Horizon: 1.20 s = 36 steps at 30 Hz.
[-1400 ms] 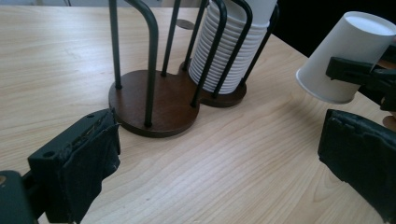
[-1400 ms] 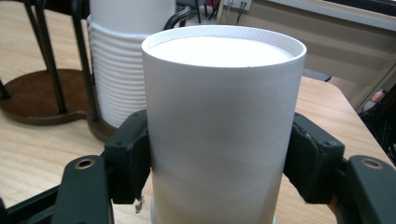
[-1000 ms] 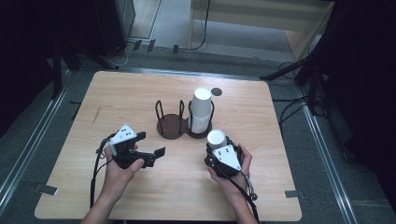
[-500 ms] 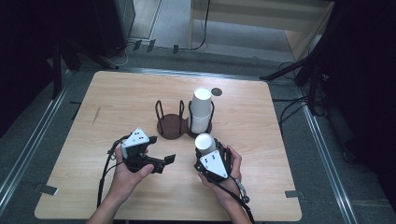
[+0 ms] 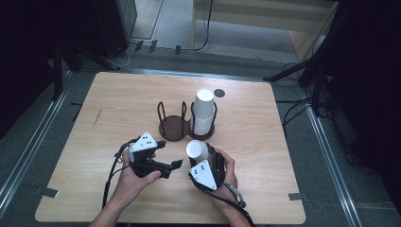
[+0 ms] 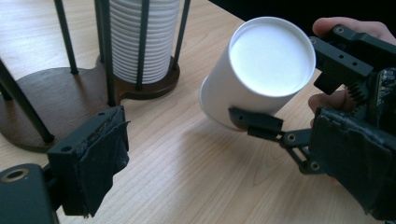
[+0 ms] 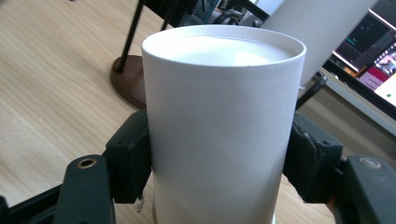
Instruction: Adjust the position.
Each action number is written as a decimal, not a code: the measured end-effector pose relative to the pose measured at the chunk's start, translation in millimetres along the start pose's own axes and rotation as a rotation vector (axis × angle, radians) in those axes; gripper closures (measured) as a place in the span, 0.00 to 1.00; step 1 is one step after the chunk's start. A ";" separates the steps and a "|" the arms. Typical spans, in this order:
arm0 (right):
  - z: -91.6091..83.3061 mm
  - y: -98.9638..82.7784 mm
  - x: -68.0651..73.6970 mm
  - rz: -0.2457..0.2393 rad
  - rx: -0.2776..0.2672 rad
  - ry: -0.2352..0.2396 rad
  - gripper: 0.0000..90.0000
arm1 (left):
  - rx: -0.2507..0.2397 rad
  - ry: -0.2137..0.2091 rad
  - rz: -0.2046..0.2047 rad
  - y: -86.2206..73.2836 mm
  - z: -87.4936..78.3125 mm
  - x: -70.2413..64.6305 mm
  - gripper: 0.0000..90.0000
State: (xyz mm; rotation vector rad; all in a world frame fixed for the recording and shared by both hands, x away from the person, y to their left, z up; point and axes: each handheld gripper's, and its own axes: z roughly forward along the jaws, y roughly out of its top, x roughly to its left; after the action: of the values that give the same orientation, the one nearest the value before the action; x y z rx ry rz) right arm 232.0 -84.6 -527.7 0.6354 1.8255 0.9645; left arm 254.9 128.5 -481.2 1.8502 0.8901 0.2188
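Right claw [image 5: 201, 153] clamped on a white cup [image 5: 195, 149], tilted, above the surface [image 5: 283, 156] just in front of the rack [image 5: 182, 127]; cup stack [image 5: 203, 111] upright in rack's right bay; left claw [image 5: 172, 166] apart, empty, pointing at the cup.

Light falls from above onto the bench [image 5: 118, 118], leaving the surrounding floor and room very dim in the high view. That view is soft and slightly grainy. The white cup [image 7: 219, 126] glares brightly at its flat end in both gripper views, where near black tongs parts look blurred.
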 end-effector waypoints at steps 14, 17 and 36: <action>-3.2 3.1 17.3 -0.109 -0.039 0.025 0.36 | 0.057 -0.032 0.056 -0.2 6.7 -8.0 0.17; -3.7 3.6 18.4 -0.125 -0.041 0.029 0.36 | 0.063 -0.040 0.072 -0.3 8.0 -10.7 0.18; -8.1 7.6 28.6 -0.164 -0.065 0.094 0.36 | 0.079 -0.032 0.140 1.4 8.3 -20.1 0.36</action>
State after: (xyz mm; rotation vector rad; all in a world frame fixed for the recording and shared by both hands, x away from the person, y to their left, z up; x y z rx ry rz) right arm 212.7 -61.4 -533.7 0.3990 1.8881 0.9527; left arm 245.6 108.9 -478.9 1.9866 0.7573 0.2425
